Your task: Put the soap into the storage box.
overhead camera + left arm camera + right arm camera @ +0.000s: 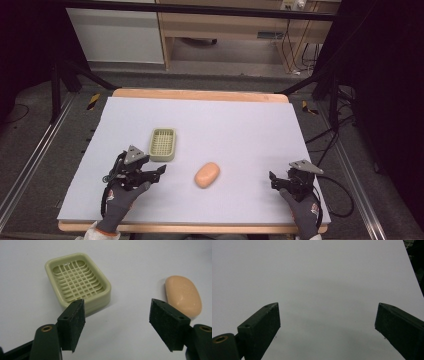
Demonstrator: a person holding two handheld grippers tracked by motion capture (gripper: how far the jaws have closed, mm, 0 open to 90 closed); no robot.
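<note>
A pale green soap dish [163, 144] with a slotted grid bottom sits left of centre on the white table mat [235, 125]. A peach bar of soap [207, 174] lies to its right and nearer me. My left gripper [154, 169] rests just below the dish, open and holding nothing. In the left gripper view the soap dish [77, 281] lies beyond the left jaw and the soap [183, 295] beyond the right jaw, with the gripper [117, 308] open. My right gripper [278, 181] sits near the front right, and in its own view it stands [328, 312] open over bare mat.
The mat covers a wooden table whose edge [200, 94] shows at the back. Metal frame rails [30, 165] run along both sides on the floor. Cables [340, 195] trail off the right gripper past the table's right edge.
</note>
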